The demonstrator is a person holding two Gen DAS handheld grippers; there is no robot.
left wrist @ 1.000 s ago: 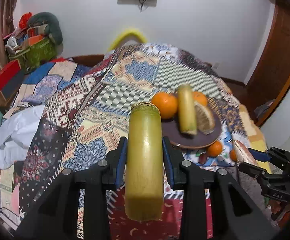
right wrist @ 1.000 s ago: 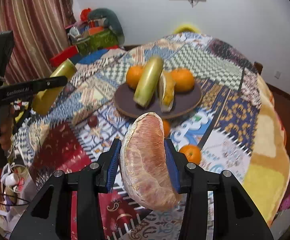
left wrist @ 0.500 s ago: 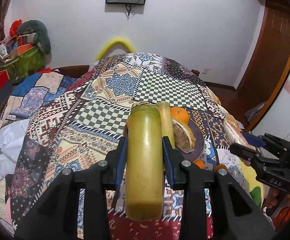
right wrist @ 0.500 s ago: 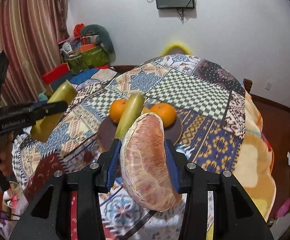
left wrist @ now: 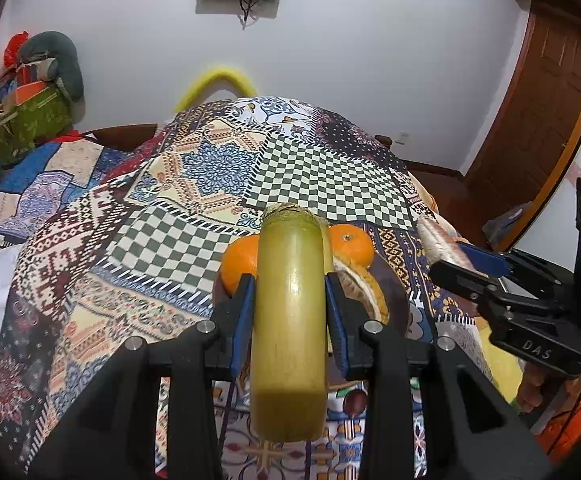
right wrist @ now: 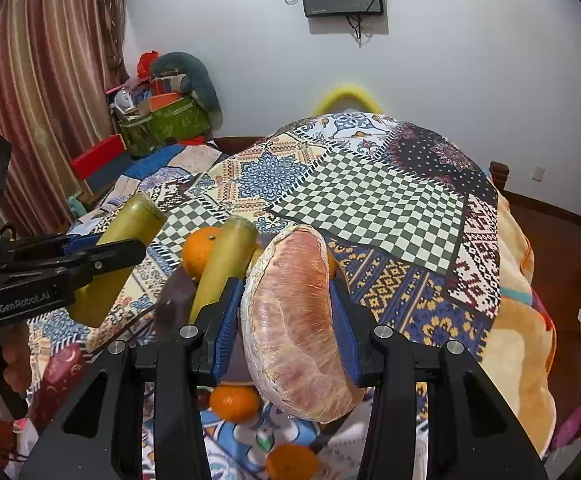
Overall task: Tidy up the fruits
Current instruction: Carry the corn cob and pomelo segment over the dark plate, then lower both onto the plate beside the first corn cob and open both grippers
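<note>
My left gripper [left wrist: 290,312] is shut on a yellow-green sugarcane piece [left wrist: 289,320], held above the patchwork quilt. It also shows in the right wrist view [right wrist: 102,258]. My right gripper [right wrist: 286,320] is shut on a peeled pink pomelo wedge [right wrist: 294,320], seen at the right in the left wrist view [left wrist: 438,240]. Behind both, a dark brown plate [left wrist: 394,296] holds two oranges [left wrist: 350,242] [right wrist: 200,252], another sugarcane piece [right wrist: 226,260] and a pomelo slice [left wrist: 362,292].
Loose small oranges [right wrist: 234,402] [right wrist: 292,460] lie on the quilt [left wrist: 322,176] near the plate. A green box of clutter [right wrist: 166,120] and a red box [right wrist: 98,158] stand at the far left. A wooden door [left wrist: 538,120] is at the right.
Both grippers have moved forward and lower toward the plate, still holding their fruit. The plate now sits directly behind both held pieces.
</note>
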